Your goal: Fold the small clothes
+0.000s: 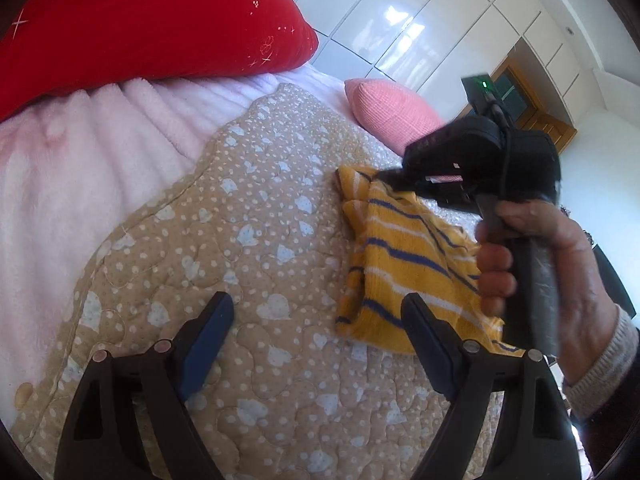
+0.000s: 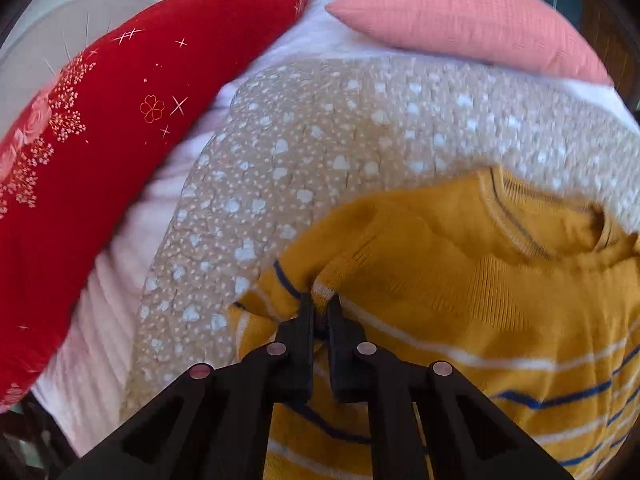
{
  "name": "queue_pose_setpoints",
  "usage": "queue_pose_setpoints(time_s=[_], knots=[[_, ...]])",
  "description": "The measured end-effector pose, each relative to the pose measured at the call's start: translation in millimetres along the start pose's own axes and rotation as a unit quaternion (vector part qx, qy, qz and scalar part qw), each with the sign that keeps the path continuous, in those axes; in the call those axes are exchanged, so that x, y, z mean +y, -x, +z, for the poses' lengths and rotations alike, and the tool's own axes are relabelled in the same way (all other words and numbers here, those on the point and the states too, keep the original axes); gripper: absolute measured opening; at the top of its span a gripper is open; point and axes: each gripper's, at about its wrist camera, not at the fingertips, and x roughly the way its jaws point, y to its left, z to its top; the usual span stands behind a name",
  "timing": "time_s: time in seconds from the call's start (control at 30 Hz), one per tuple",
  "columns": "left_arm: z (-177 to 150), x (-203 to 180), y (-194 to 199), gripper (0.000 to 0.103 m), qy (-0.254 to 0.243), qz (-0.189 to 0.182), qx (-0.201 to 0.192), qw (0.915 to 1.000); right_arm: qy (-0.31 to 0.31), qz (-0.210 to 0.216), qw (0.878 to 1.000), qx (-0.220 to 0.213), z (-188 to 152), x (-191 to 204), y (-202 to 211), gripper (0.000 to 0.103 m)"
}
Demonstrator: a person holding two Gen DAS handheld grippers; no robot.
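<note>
Sweater (image 2: 460, 280) is where your attention belongs: the small yellow knit with blue and white stripes lies on the quilted beige mat (image 1: 240, 208), off to the right of your left tool and directly under your right one. Your right gripper (image 2: 320, 306) has its jaws pinched together on a bunch of fabric near the shoulder, where the sleeve meets the body, probably so you can carry that side across for a fold. From the left wrist view the same gripper shows at the far end of the garment, your right hand (image 1: 520, 256) wrapped round its handle, and the knit looks already doubled along its left edge. Your left gripper (image 1: 320, 320) hangs above the mat with its jaws wide apart and nothing between them; its right finger sits just over the near hem, well placed to pin or take that end.

The mat, printed with pale hearts and dots, lies on a fluffy pink blanket (image 1: 80, 168). A red pillow (image 1: 152, 20) and a pink cushion (image 1: 392, 116) sit beyond it, with glossy white wardrobe doors (image 1: 440, 20) and a wooden door (image 1: 532, 116) behind
</note>
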Motion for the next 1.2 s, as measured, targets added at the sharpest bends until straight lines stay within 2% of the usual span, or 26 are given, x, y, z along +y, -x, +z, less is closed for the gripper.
queue_pose_setpoints(time_s=[0.1, 0.23, 0.3, 0.33, 0.4, 0.47, 0.57, 0.63, 0.73, 0.97, 1.07, 1.13, 1.2], knots=[[-1, 0, 1, 0.085, 0.001, -0.003, -0.001, 1.0, 0.019, 0.0, 1.0, -0.023, 6, 14, 1, 0.006], [-2, 0, 2, 0.085, 0.002, -0.005, -0.002, 1.0, 0.047, -0.004, 0.999, -0.02, 14, 26, -19, 0.006], [-2, 0, 1, 0.085, 0.001, -0.005, -0.002, 1.0, 0.057, 0.005, 0.998, -0.012, 10, 26, -29, 0.014], [-2, 1, 1, 0.085, 0.001, -0.006, -0.002, 1.0, 0.054, 0.016, 0.998, -0.006, 9, 24, -33, 0.026], [-2, 2, 0, 0.086, 0.001, -0.007, -0.001, 1.0, 0.044, 0.042, 0.998, -0.014, 6, 19, -30, 0.038], [0, 1, -2, 0.086, 0.001, -0.006, 0.001, 1.0, 0.039, 0.045, 0.997, -0.041, 2, 18, -15, 0.039], [0, 1, -3, 0.086, 0.0, -0.005, 0.003, 1.0, 0.028, 0.063, 0.995, -0.076, -5, 10, 20, 0.048], [1, 1, -5, 0.087, -0.001, -0.003, 0.005, 1.0, 0.018, 0.079, 0.993, -0.089, -14, -4, 42, 0.058], [2, 0, -6, 0.087, -0.003, 0.0, 0.009, 1.0, 0.006, 0.078, 0.992, -0.098, -37, -35, 72, 0.06], [3, -3, -12, 0.088, -0.013, 0.017, 0.019, 0.9996, -0.028, 0.015, 0.994, -0.102, -114, -148, 114, 0.06], [3, -5, -13, 0.088, -0.018, 0.023, 0.022, 0.9993, -0.085, -0.001, 0.993, -0.085, -147, -210, 122, 0.06], [3, -6, -13, 0.088, -0.021, 0.027, 0.024, 0.9991, -0.129, -0.006, 0.987, -0.097, -169, -251, 135, 0.06], [3, -9, -16, 0.09, -0.03, 0.036, 0.031, 0.9984, -0.158, 0.024, 0.98, -0.119, -186, -276, 151, 0.059]])
